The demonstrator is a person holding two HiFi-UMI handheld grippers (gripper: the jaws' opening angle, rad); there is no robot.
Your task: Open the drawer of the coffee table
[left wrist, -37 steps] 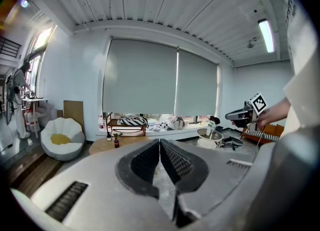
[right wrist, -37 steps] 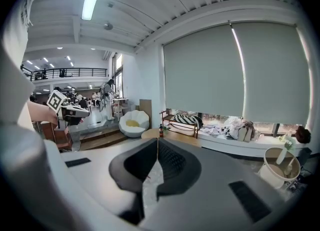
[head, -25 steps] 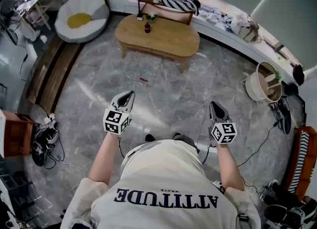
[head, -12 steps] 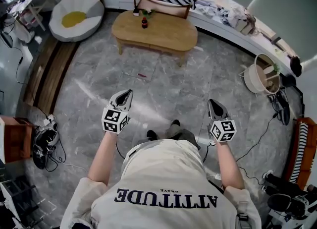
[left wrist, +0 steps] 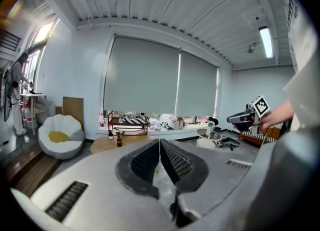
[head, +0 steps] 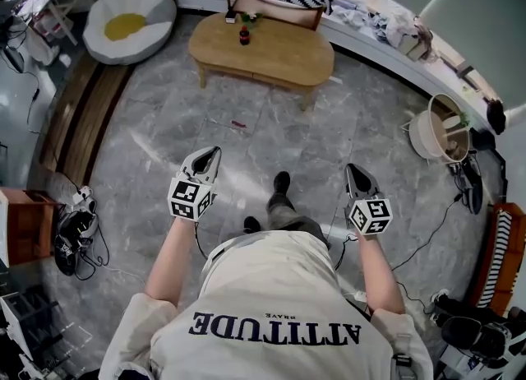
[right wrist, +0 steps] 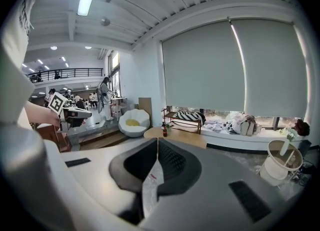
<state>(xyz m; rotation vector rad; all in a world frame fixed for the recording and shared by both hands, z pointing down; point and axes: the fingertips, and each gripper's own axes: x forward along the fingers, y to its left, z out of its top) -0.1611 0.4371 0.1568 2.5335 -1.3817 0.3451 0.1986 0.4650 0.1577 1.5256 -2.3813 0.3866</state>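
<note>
The coffee table (head: 271, 57) stands at the upper centre of the head view, well apart from the person, with a small bottle (head: 244, 37) on its surface. Its drawer cannot be made out from here. The left claw (head: 212, 156) and right claw (head: 355, 174) are pressed closed on nothing and carried at mid-frame. They are probably idle because the table must first be reached, and one shoe (head: 281, 181) is set forward between them.

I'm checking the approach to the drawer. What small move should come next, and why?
Probably a step forward towards the coffee table. It stands far across the floor, well beyond both grippers. The left gripper and right gripper are shut and empty, and the drawer cannot be made out from here, so getting closer likely comes before any reach.
</note>
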